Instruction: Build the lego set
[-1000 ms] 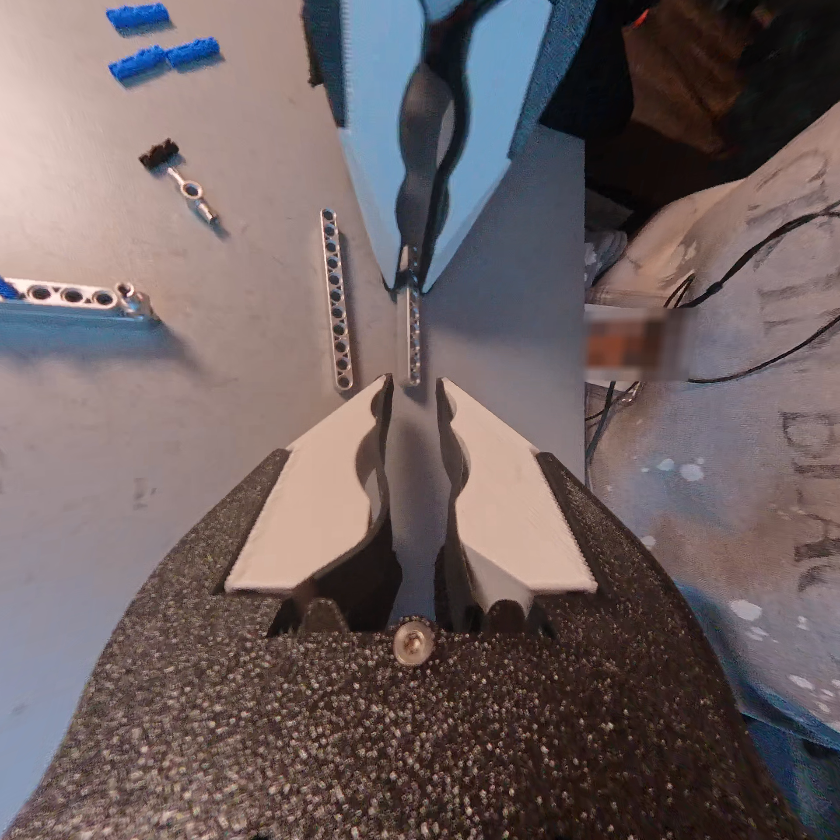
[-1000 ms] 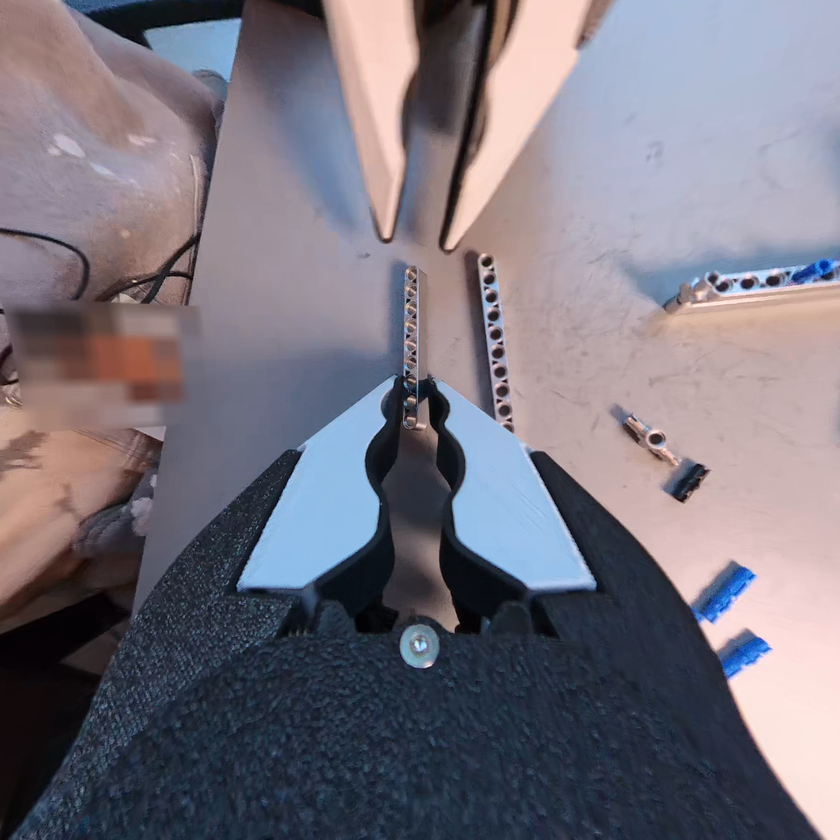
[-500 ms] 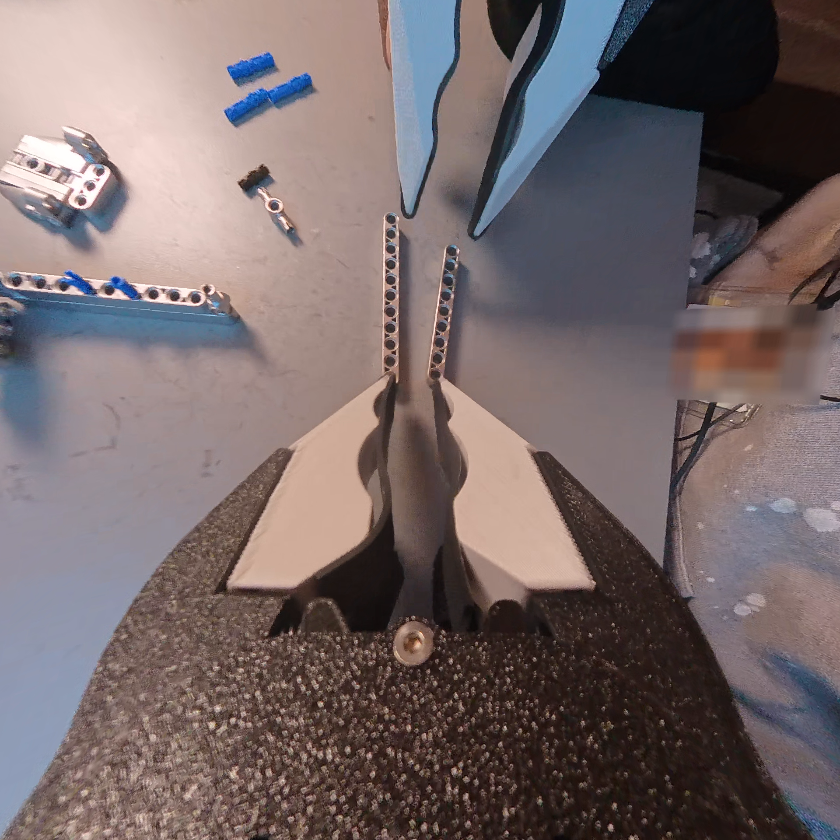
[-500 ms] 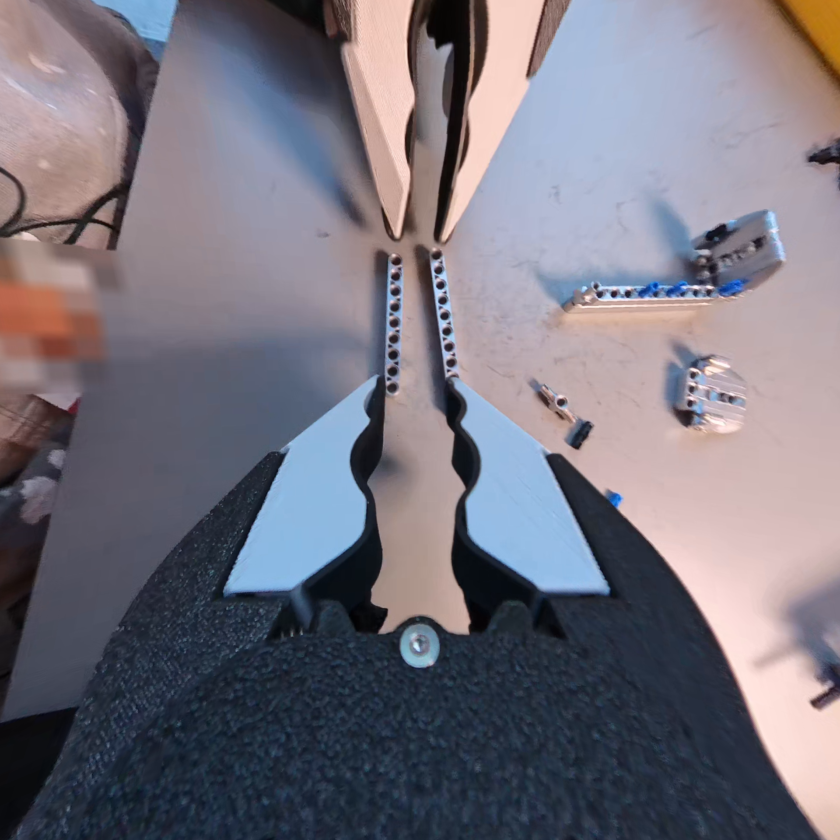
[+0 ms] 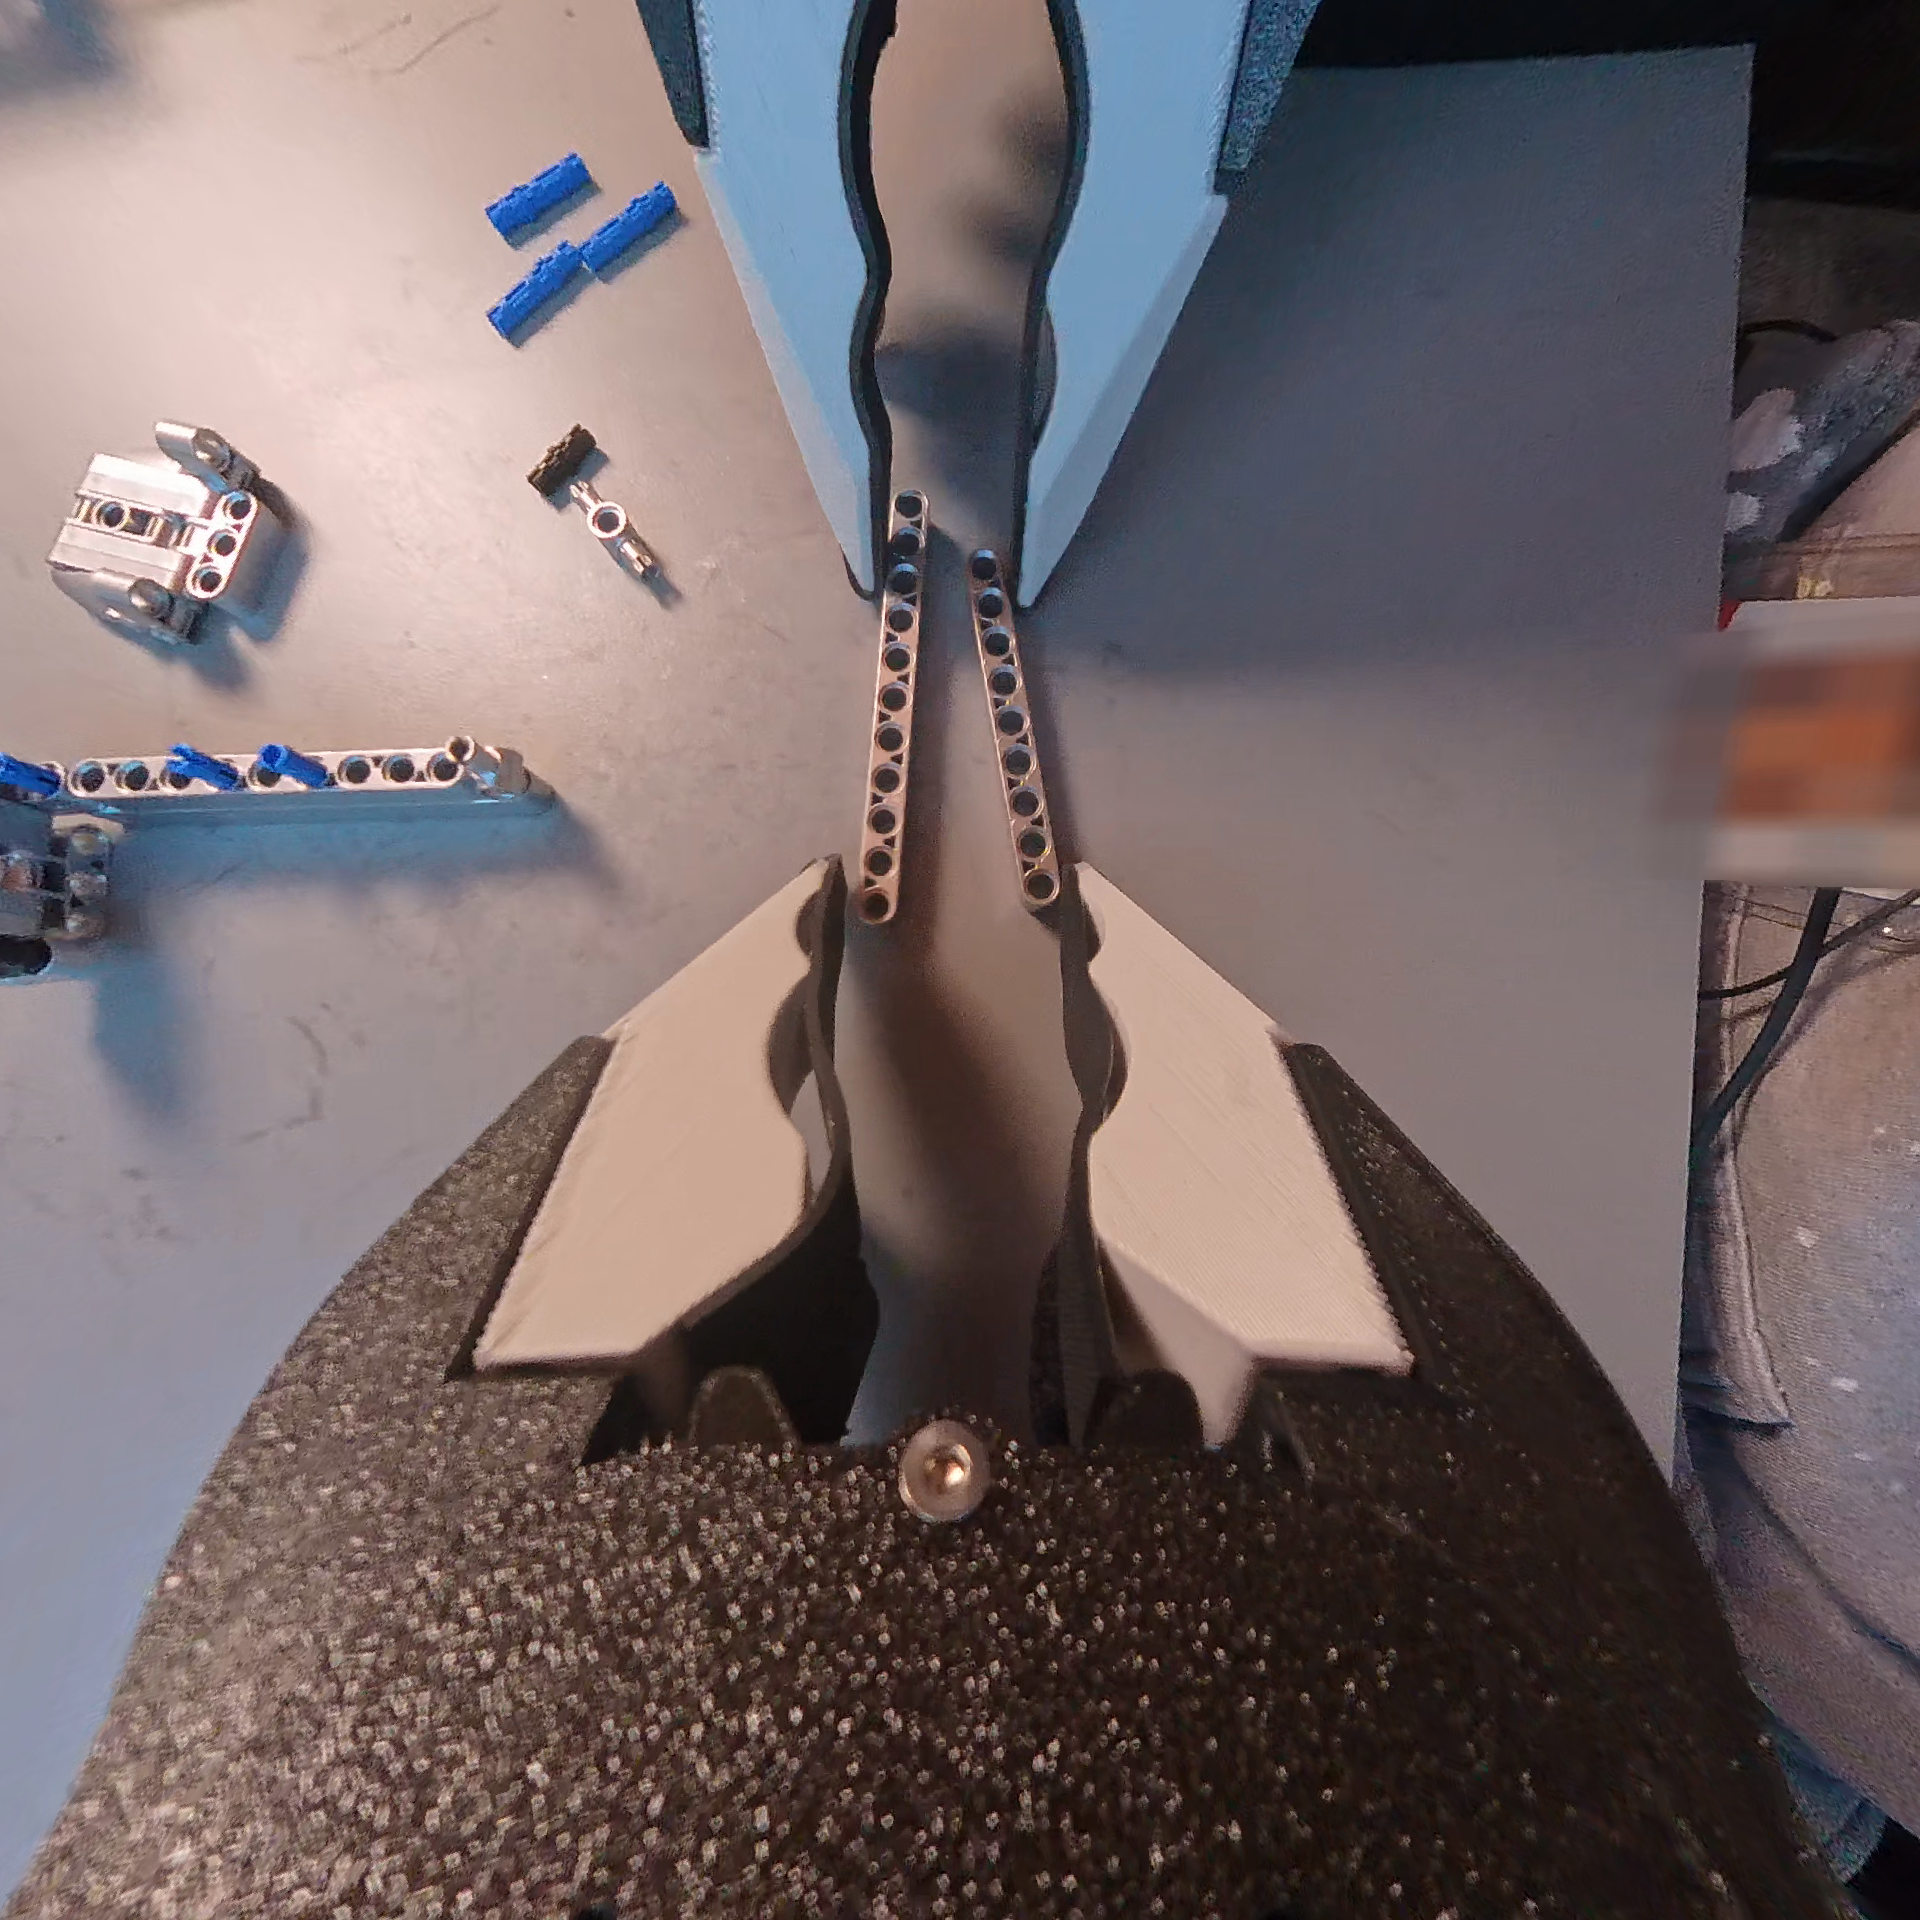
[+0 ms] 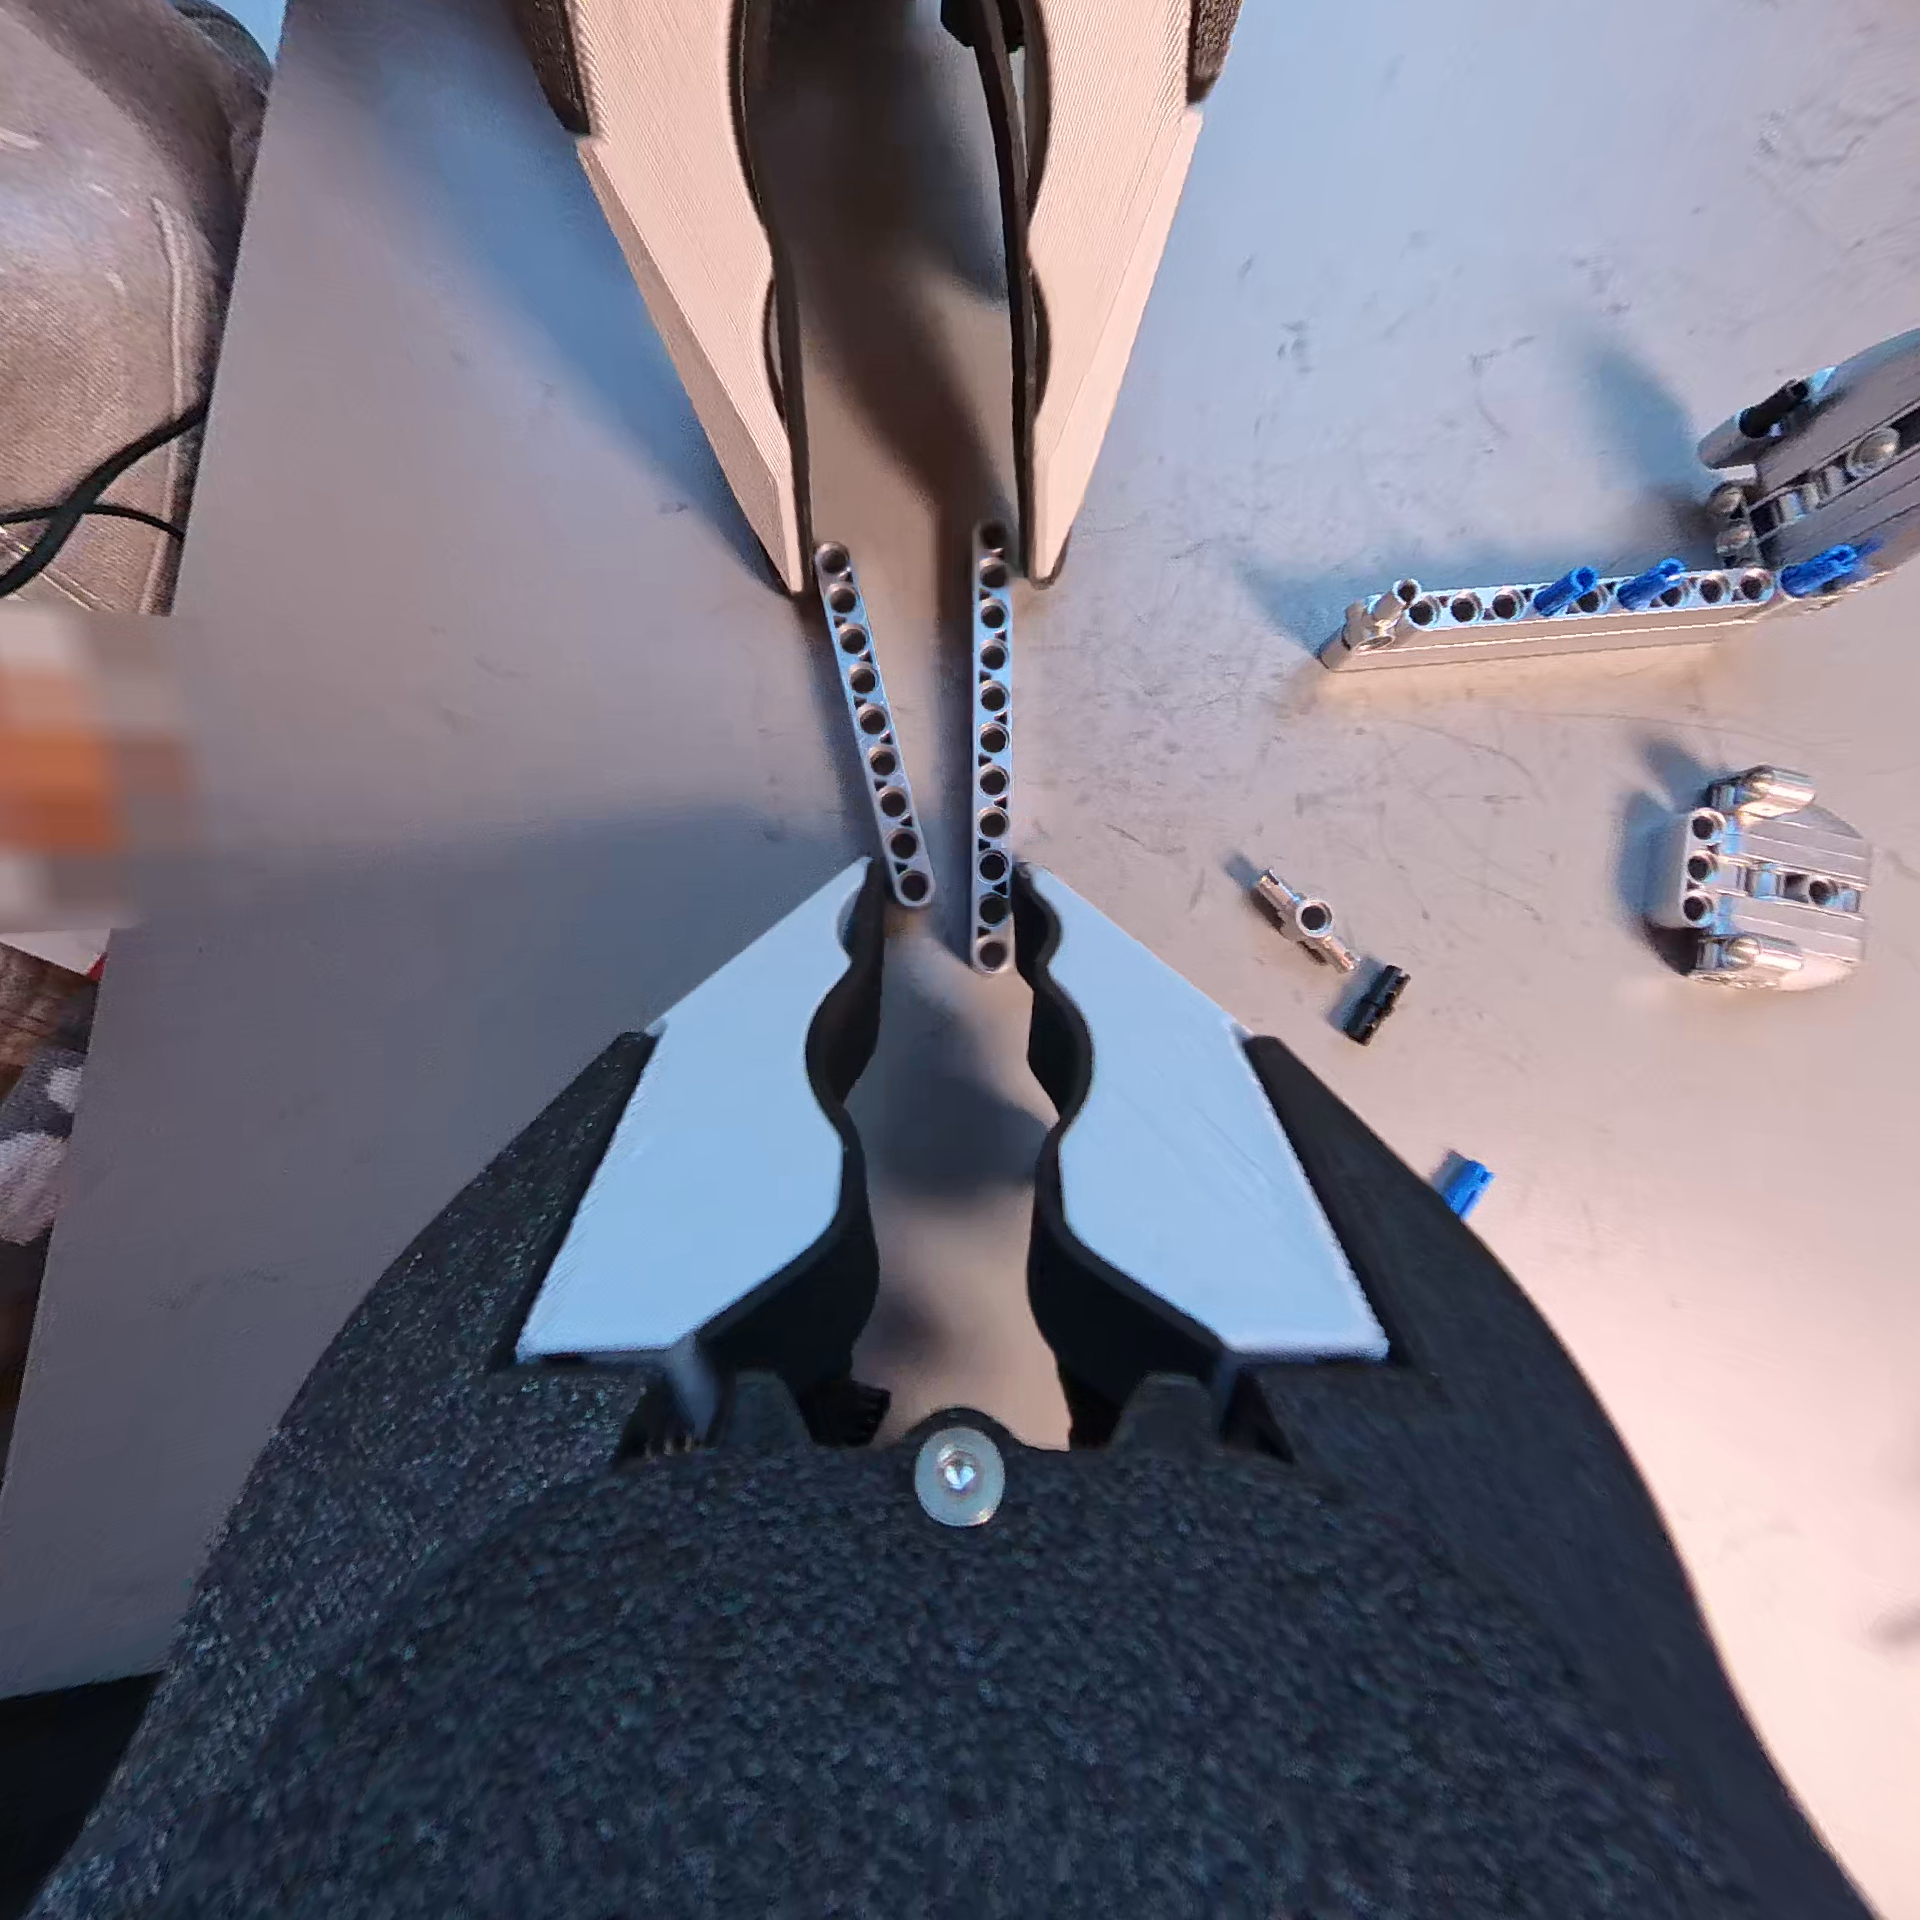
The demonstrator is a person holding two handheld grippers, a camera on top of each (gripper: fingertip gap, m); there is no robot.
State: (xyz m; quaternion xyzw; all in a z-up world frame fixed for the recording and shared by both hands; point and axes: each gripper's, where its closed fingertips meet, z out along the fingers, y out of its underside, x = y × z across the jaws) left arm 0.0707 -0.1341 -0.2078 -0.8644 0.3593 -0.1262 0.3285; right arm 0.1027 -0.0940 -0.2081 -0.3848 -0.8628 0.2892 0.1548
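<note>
Two thin grey beams with rows of holes lie flat side by side on the grey table (image 5: 1351,416). In the left wrist view they are the left beam (image 5: 894,707) and the right beam (image 5: 1013,727). My left gripper (image 5: 958,883) is open and empty, its tips just outside the beams' near ends. My right gripper (image 5: 943,594) faces it, open and empty, at the far ends. In the right wrist view the same beams (image 6: 873,727) (image 6: 992,748) lie between my right gripper (image 6: 943,883) and my left gripper (image 6: 920,582).
A long grey beam with blue pins (image 5: 301,784) (image 6: 1558,613), a grey panel block (image 5: 156,540) (image 6: 1756,883), loose blue pins (image 5: 582,239), a small grey connector (image 5: 613,525) and a black pin (image 5: 561,462) lie to one side. The table edge (image 5: 1714,727) borders cloth and cables. About 6 cm separates my left fingertips from my right.
A second ago my right gripper was shut on one beam's end. It let go and both beams now lie flat. Both grippers opened wider and moved in around the beams' ends.
</note>
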